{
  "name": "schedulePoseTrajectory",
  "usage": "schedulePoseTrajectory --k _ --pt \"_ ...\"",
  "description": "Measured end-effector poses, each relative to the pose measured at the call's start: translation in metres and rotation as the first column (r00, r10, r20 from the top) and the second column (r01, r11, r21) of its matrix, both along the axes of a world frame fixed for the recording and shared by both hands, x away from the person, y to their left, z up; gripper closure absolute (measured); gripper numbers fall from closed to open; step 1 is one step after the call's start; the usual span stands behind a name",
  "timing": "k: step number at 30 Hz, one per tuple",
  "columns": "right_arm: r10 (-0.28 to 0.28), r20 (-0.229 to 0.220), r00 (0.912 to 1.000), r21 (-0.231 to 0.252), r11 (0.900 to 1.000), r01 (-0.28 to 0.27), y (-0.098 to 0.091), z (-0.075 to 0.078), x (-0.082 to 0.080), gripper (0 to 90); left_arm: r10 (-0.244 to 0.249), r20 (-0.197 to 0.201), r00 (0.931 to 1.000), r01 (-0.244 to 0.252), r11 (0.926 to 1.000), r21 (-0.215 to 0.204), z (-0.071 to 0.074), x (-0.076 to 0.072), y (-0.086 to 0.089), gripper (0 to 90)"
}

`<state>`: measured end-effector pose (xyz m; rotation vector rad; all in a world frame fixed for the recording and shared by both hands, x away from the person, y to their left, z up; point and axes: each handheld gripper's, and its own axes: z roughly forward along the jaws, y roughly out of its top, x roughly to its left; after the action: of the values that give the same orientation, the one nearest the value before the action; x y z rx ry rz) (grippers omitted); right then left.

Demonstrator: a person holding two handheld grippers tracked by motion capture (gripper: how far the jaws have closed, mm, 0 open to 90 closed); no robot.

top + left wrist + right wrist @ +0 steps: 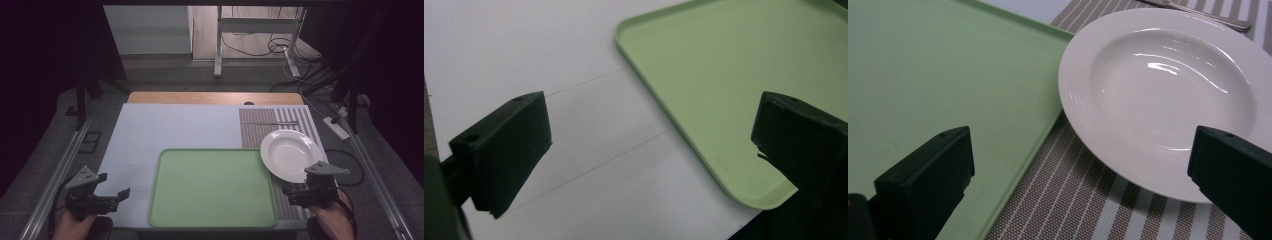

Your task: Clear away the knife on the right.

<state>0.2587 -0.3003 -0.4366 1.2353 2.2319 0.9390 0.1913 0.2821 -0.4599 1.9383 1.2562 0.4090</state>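
Observation:
A white deep plate [291, 155] rests on a brown striped placemat [255, 131] at the right, its left rim reaching the right edge of a bare green tray [212, 187]. My right gripper [292, 192] hovers just in front of the plate, open. In the right gripper view, the right gripper [1083, 150] has its jaws spread wide, with the plate [1173, 85] ahead and the tray [948, 75] to the left. My left gripper [114, 186] is open over the white mat left of the tray. In the left gripper view, the left gripper [651, 120] holds nothing, with the tray corner [724, 75] ahead.
A piece of metal cutlery [277, 123] lies across the placemat behind the plate. The white mat [165, 125] covers the table's left and back. A wooden table edge [215, 97] shows at the far side. Desk legs and cables stand on the floor beyond.

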Motion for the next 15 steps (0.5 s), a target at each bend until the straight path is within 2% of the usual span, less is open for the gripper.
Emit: schedulePoseTrajectory --k 5,15 --pt "0.002 -0.011 0.9999 0.035 0.9994 -0.001 0.001 0.003 0.003 0.0 -0.001 -0.002 1.0000 0.001 1.0000 0.000 0.000 0.000 0.000 2.8" --pt "0.039 0.002 0.9992 0.028 0.9989 -0.039 0.008 0.001 0.012 0.0 0.000 -0.004 1.0000 0.000 1.0000 0.006 0.000 0.000 -0.001 2.8"
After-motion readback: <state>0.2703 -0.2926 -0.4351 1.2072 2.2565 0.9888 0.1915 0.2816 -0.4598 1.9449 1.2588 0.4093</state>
